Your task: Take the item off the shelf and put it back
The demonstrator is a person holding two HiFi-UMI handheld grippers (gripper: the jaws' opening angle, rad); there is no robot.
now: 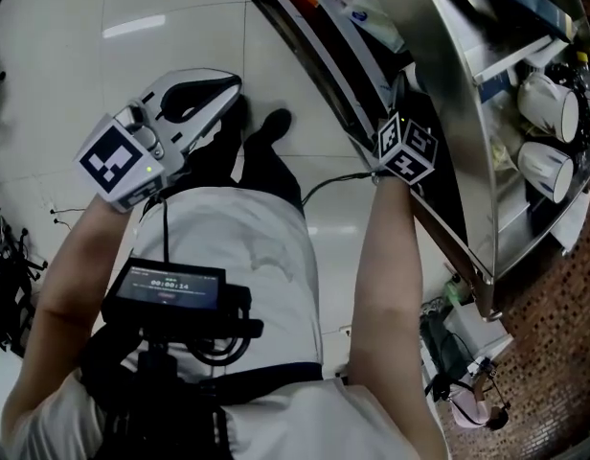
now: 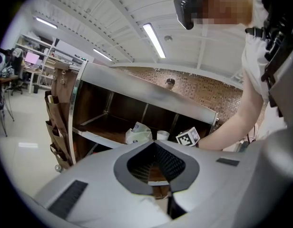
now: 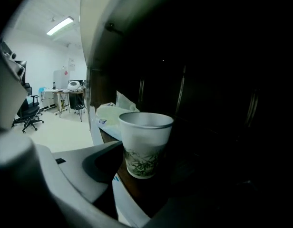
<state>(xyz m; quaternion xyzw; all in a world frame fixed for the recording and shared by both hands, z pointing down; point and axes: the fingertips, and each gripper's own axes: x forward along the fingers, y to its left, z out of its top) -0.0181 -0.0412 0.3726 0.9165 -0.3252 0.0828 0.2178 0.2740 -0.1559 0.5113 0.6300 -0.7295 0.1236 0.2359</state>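
A white paper cup [image 3: 145,141] with a green leaf print stands upright on the dark shelf board, and also shows small in the left gripper view [image 2: 162,135]. My right gripper [image 3: 151,184] reaches into the shelf around it. Its left jaw lies against the cup's side, while the right jaw is lost in the dark. In the head view only that gripper's marker cube [image 1: 405,149] shows at the shelf's edge. My left gripper [image 1: 233,86] is held back near my chest, shut on nothing, pointing toward the shelf [image 2: 153,144].
The metal shelf unit [image 1: 458,113] rises at the right. A crumpled white plastic bag [image 3: 111,115] lies just left of the cup. Two white mugs [image 1: 549,103] sit on another level. A brown hanging organizer [image 2: 58,127] flanks the shelf's left post. A screen device [image 1: 166,290] hangs at my chest.
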